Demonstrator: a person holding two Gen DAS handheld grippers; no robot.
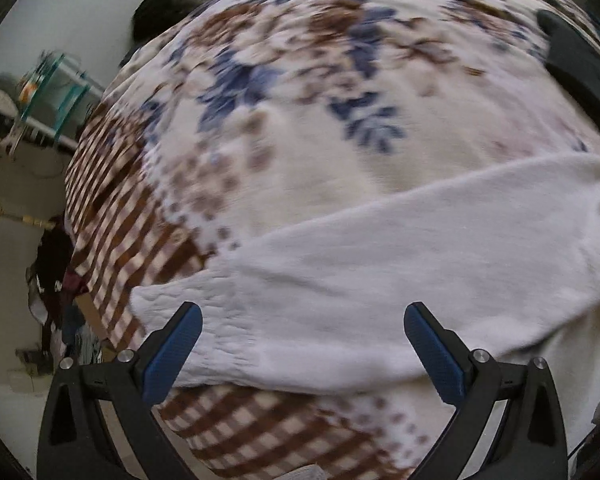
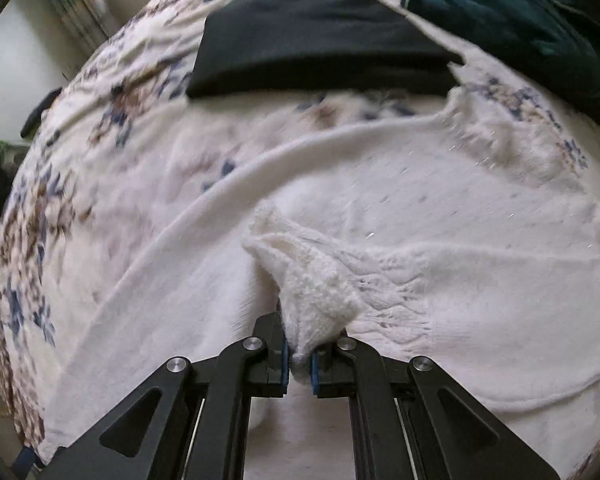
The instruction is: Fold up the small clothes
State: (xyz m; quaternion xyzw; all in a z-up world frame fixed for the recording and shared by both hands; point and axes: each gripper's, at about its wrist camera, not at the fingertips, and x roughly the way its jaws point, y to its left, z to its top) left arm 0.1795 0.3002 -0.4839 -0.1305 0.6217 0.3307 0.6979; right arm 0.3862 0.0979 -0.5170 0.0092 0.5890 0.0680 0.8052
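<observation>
A white knitted garment (image 2: 440, 288) lies spread on a flower-patterned bedspread (image 2: 112, 148). My right gripper (image 2: 299, 364) is shut on a bunched, ribbed corner of that garment (image 2: 316, 300), which stands up between the pads. In the left wrist view a long white part of the same garment (image 1: 380, 280) runs across the bedspread (image 1: 300, 92). My left gripper (image 1: 302, 354) hovers over it with its blue pads (image 1: 176, 352) wide apart and nothing between them. Both views are smeared by motion.
A folded black cloth (image 2: 320, 48) lies at the far side of the bed, with a dark green garment (image 2: 512, 12) to its right. The brown-checked edge of the bedspread (image 1: 116, 232) drops to the floor on the left, where clutter (image 1: 56, 280) and a glass shelf (image 1: 56, 88) stand.
</observation>
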